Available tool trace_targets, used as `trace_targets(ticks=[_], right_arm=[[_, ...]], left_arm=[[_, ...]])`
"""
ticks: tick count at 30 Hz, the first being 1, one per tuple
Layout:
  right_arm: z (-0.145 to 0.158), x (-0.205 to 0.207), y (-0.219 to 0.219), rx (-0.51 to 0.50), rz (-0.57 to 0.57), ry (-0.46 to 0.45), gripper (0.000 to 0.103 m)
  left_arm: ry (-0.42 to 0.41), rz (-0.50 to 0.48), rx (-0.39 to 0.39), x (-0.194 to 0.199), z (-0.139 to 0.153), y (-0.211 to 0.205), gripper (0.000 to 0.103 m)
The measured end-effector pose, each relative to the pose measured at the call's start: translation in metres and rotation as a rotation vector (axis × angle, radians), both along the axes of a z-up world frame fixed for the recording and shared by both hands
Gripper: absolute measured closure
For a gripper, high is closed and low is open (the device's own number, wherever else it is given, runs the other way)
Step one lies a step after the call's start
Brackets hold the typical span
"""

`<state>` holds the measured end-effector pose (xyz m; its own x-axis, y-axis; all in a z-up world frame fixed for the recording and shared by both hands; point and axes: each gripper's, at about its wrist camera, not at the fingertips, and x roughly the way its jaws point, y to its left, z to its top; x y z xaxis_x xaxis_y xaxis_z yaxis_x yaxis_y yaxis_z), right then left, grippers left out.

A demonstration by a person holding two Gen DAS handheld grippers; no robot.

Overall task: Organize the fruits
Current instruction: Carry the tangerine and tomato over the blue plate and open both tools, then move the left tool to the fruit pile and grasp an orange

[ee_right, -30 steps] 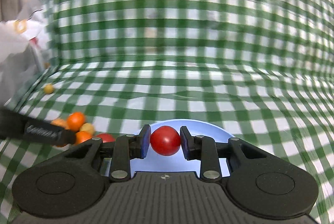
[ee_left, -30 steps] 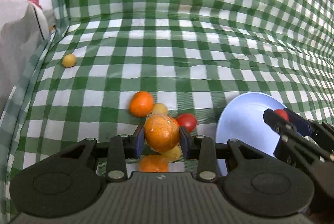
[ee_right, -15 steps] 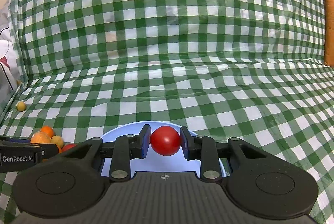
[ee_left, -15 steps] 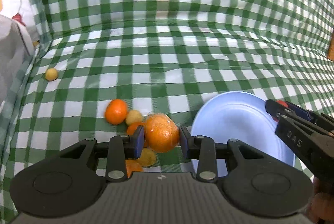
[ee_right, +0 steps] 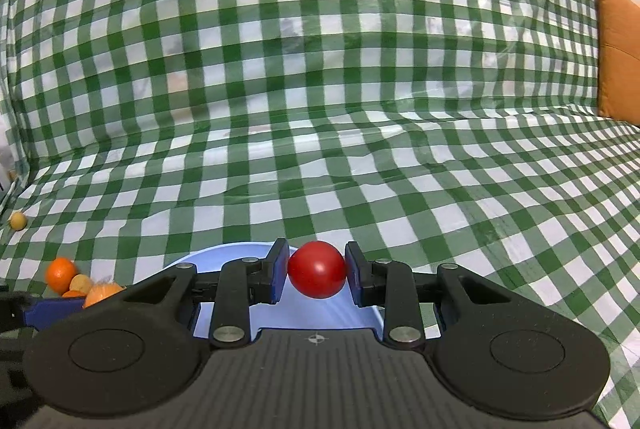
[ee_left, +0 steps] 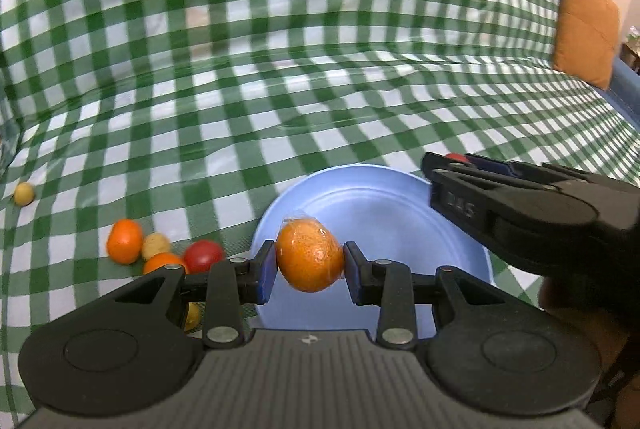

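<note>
My left gripper is shut on an orange and holds it over the near left part of the blue plate. My right gripper is shut on a red tomato above the same plate; it also shows in the left wrist view over the plate's right rim. Left of the plate lie loose fruits: an orange, a small yellow fruit, a red tomato and another orange.
A green and white checked cloth covers the surface and rises up behind. A lone small yellow fruit lies at the far left. An orange cushion stands at the right edge.
My left gripper has carried the orange to the right, from above the fruit pile to over the plate. My right gripper still holds the tomato above the plate.
</note>
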<state>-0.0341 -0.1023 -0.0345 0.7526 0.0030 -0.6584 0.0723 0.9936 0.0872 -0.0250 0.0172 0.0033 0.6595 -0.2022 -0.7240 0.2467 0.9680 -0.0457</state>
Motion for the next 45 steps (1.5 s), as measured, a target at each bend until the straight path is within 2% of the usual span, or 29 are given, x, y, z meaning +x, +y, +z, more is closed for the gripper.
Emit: trace_targets(ticks=[19,22,23,24,26,45], right_arm=[[0.0021,-0.0004,-0.0068,0.002,-0.085,0.003,0.071],[0.0017,-0.0004,-0.0094,0.005,-0.088,0.003,0.071],[0.0026,-0.0012,-0.0080,0.005,-0.097,0.001,0.067],[0.0029,-0.0014,-0.0088,0.002,-0.105,0.000,0.059],[0.0038,-0.0016,-0.0080,-0.004,-0.120,-0.002,0.054],[0.0010,0.0028,-0.0082,-0.048,-0.146,0.000,0.054]], left_arm=[[0.002,-0.039,-0.019,0.0000,0.0008,-0.0041,0.064],[-0.007,-0.053,-0.038,-0.0005,0.0028,-0.0048,0.061],[-0.009,-0.061,-0.044,-0.0008,0.0036,-0.0054,0.060],[-0.011,-0.070,-0.053,-0.0013,0.0047,-0.0058,0.057],[-0.017,-0.076,-0.055,-0.0021,0.0057,-0.0067,0.057],[-0.004,-0.031,-0.067,-0.0034,0.0055,-0.0007,0.057]])
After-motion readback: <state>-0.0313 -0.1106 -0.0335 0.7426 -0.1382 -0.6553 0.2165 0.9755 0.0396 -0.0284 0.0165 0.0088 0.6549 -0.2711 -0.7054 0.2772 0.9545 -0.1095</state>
